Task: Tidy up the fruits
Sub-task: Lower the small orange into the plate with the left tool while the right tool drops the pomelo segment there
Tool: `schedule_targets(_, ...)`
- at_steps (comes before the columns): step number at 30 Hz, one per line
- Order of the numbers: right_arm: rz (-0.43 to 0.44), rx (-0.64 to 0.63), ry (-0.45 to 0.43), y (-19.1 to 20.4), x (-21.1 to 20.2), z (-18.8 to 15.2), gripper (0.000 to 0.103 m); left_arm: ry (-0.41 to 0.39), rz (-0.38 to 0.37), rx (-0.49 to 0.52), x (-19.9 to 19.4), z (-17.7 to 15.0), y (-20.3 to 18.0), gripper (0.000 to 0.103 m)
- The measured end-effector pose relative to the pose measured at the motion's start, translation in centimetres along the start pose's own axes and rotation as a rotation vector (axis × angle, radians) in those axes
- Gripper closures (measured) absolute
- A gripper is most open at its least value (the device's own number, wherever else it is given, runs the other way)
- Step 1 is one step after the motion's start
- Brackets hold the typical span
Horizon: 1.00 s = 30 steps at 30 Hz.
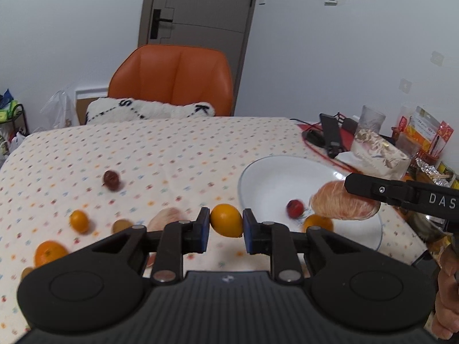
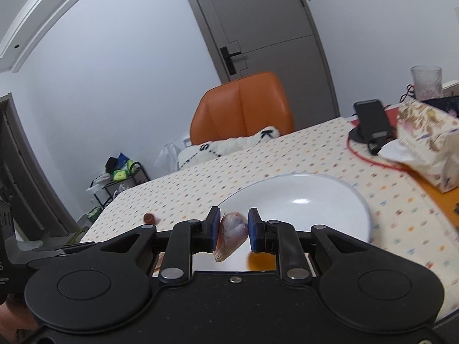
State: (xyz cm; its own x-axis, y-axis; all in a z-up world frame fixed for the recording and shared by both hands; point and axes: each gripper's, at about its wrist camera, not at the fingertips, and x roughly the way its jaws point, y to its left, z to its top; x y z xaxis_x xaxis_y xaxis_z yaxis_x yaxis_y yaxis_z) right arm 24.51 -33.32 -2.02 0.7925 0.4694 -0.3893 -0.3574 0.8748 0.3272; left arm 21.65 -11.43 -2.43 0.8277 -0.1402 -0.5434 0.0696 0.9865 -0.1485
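Fruits [image 1: 79, 221] litter tablecloth [image 1: 172, 149] — plate [image 1: 275, 177] beside tissue box [image 1: 375, 152].

"DAS" on right gripper [image 1: 358, 185]; "S", "K" on cushion [image 1: 149, 110].

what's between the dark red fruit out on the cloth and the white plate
Only bare dotted tablecloth lies between the dark red fruit and the white plate, as seen in the left wrist view.

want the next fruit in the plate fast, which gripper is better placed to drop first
Right. The right gripper holds its peeled pomelo segment over the white plate. The left gripper grips a kumquat short of the rim, over the tablecloth.
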Motion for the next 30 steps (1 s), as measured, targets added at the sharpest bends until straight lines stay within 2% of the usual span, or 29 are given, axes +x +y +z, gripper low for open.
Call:
schedule_targets(11,-0.074,0.056,-0.012,-4.7,-0.4,-0.2,0.084,0.039,-0.06,0.053,3.3,-0.2,-3.8,0.081)
schedule_targets(18,-0.069,0.072,0.006,-5.5,1.0,-0.5,0.088,0.052,-0.062,0.067,4.6,0.2,-4.4,0.081)
schedule_targets(24,-0.065,0.064,-0.014,-5.0,1.1,-0.3,0.064,0.062,-0.031,0.064,4.6,0.4,-4.2,0.076)
schedule_targets(26,-0.066,0.063,-0.015,-4.8,0.9,-0.3,0.055,0.064,-0.021,0.063,4.4,0.4,-4.1,0.071)
schedule_targets(30,-0.084,0.058,-0.014,-4.4,0.5,-0.6,0.046,0.057,-0.011,0.068,3.7,0.3,-3.9,0.061)
